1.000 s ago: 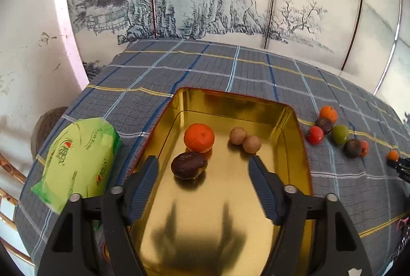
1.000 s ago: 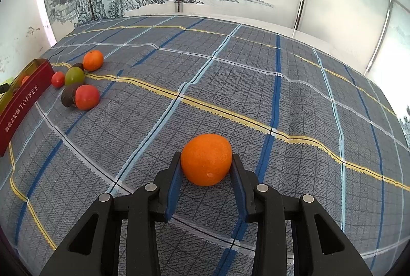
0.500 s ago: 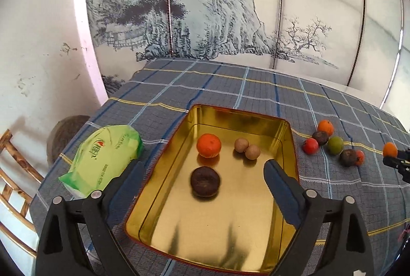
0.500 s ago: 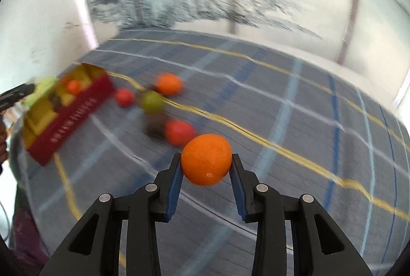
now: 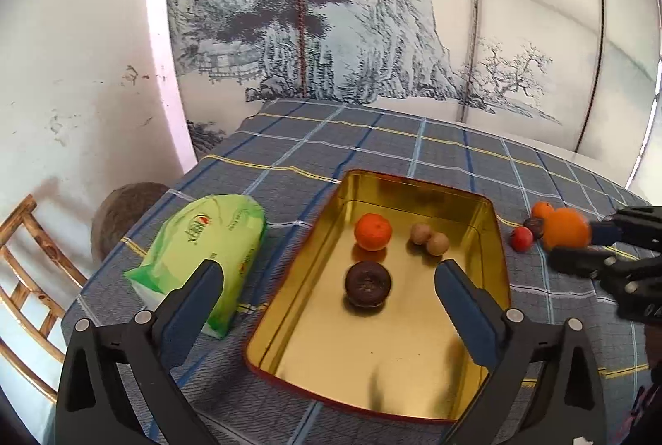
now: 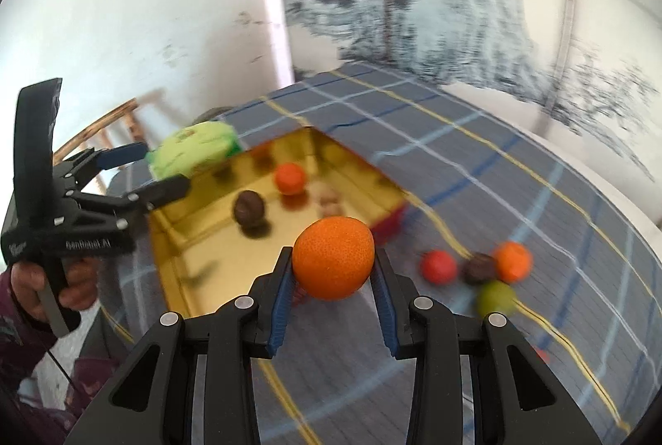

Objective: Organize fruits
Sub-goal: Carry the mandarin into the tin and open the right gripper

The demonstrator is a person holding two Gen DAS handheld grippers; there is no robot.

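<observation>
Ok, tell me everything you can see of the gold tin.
The gold tin is a shallow rectangular tray with rounded corners, shiny gold metal inside and red outside. It lies flat and open on the checked tablecloth, beside a green packet. Inside rest an orange fruit, a dark brown fruit and two small tan fruits. Neither claw touches it.

One gold tin (image 5: 494,234) holding four fruits: one orange (image 5: 372,231), one dark brown fruit (image 5: 368,282), two small tan fruits (image 5: 430,239). One green packet (image 5: 207,242). Two hand-held grippers (image 6: 333,304).
</observation>
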